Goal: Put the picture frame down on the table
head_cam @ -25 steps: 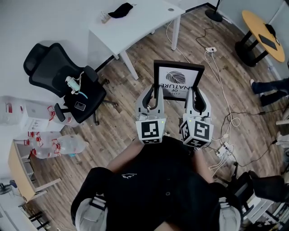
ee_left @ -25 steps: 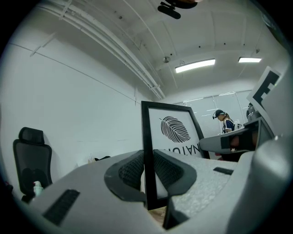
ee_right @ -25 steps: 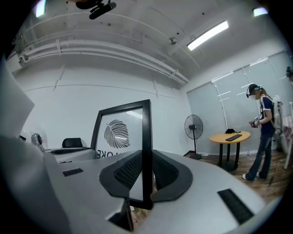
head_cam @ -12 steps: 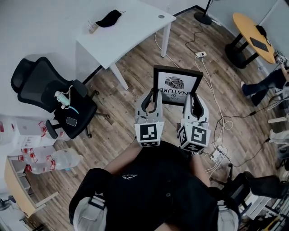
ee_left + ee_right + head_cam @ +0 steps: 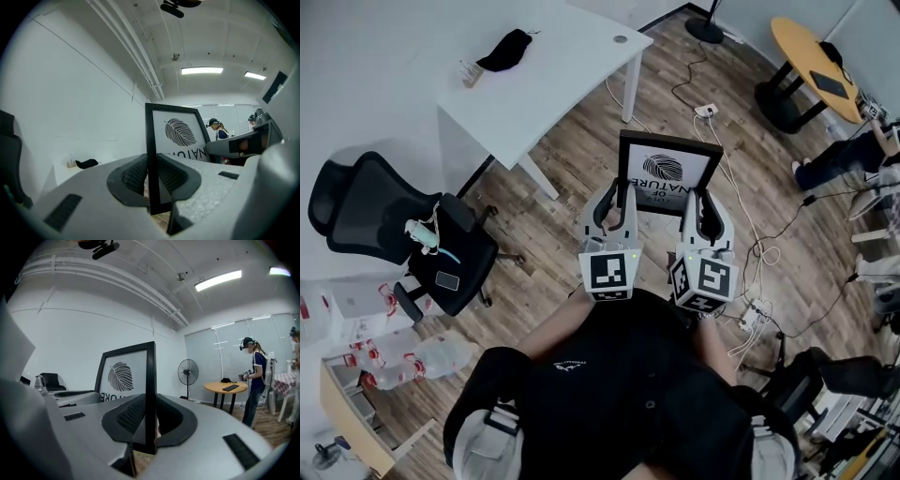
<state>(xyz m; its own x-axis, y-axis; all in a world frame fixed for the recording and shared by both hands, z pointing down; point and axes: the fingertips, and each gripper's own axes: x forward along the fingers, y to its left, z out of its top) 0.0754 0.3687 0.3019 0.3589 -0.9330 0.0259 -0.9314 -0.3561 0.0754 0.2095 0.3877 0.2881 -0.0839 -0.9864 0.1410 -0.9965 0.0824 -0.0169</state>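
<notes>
A black picture frame (image 5: pixel 667 174) with a leaf print and lettering is held upright in the air over the wooden floor. My left gripper (image 5: pixel 613 208) is shut on the picture frame's left edge (image 5: pixel 151 168), and my right gripper (image 5: pixel 705 212) is shut on its right edge (image 5: pixel 150 399). Both grip the lower part of the sides. The white table (image 5: pixel 534 75) stands ahead and to the left, apart from the frame, with a dark cloth (image 5: pixel 503 50) and a small item (image 5: pixel 469 71) at its far end.
A black office chair (image 5: pixel 403 239) with small items on its seat stands to the left. Cables and a power strip (image 5: pixel 752 314) lie on the floor at right. A round yellow table (image 5: pixel 811 56) is at the upper right, where a person's legs (image 5: pixel 834 155) show. Water bottles (image 5: pixel 403 361) lie at the lower left.
The view has shifted so the white table, the chair and the round table slid left and down; the frame stays held between both grippers, slightly higher in view.
</notes>
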